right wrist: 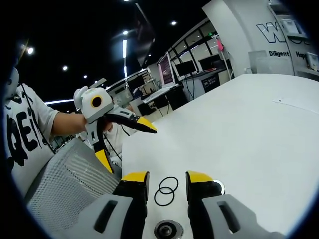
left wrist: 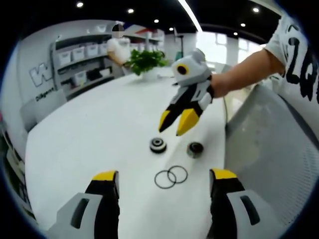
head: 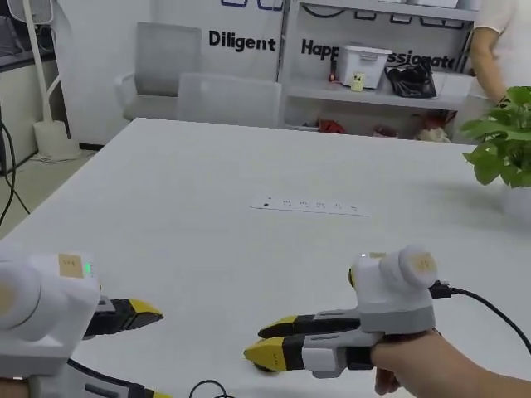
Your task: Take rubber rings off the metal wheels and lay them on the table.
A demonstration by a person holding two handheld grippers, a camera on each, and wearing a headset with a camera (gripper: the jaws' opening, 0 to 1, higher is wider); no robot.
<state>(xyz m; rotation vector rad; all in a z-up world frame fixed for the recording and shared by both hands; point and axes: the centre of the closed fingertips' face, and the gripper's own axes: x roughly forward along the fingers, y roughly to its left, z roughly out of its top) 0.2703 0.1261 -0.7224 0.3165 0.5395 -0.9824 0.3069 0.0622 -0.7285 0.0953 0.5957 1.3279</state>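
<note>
The left gripper [left wrist: 164, 175] is held low over the white surface [left wrist: 89, 124] with its jaws spread wide and nothing between them. Ahead of it a left wheel [left wrist: 158, 145] is seen. Nearer the gripper, two rubber rings [left wrist: 171, 176] lie flat on the surface, one overlapping the other. A right wheel [left wrist: 195, 149] stands a little apart from the left one. The right gripper [left wrist: 174, 127] hangs above the wheels, tips down, jaws parted slightly and pinching nothing.

The step in hand is judged to be the stripping of a further ring, if one is seated. One wheel would best be pinned by its body with the left gripper, whose spread must first be narrowed. A jaw tip of the right gripper would then be worked under the ring's edge and the ring rolled off, not yanked (a stretched ring may snap away). It should be laid beside the two rings, and those should not be dragged.

Whether either wheel carries a ring cannot be told, as both are too small and dark in the left gripper view. In the right gripper view one wheel is cut off at the bottom, between that gripper's jaws. What may be the second wheel is half hidden behind one jaw. In the head view the left gripper is cut off by the frame's lower corner.
</note>
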